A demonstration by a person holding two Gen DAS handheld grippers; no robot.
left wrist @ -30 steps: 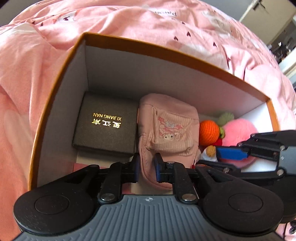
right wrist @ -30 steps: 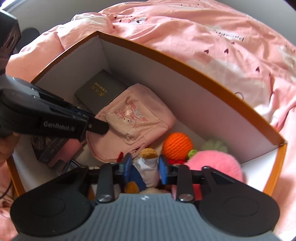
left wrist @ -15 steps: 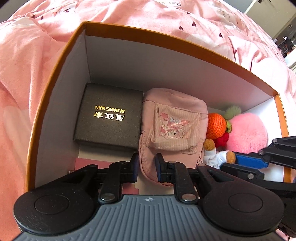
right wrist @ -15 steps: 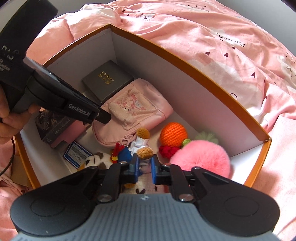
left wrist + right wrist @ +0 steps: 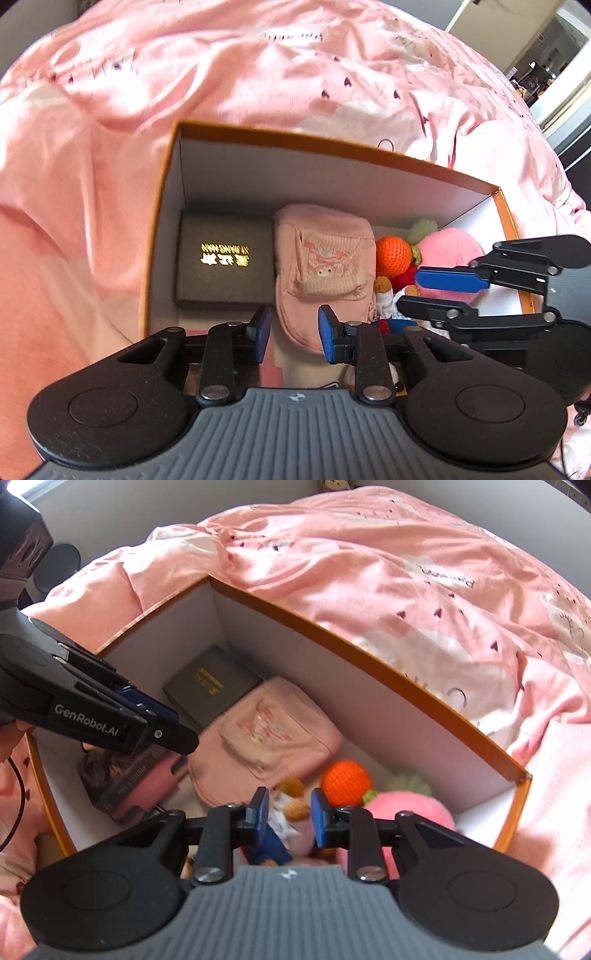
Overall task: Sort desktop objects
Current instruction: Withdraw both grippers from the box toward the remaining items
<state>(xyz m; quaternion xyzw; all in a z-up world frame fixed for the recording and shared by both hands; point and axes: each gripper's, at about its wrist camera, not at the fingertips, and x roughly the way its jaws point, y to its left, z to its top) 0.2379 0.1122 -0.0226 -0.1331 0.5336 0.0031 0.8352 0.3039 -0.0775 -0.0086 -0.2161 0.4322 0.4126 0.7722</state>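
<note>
Inside the orange-rimmed box [image 5: 168,206] on the pink bedding [image 5: 258,74]: black case [image 5: 225,273], pink pouch [image 5: 325,266], plush toys. Left gripper [image 5: 293,334] jaws opening over pouch, gripping nothing. Right gripper [image 5: 286,818] jaws opening, small doll [image 5: 291,812] below, unheld.

Both wrist views: steep, near, downward; share box [image 5: 162,221] interior.
</note>
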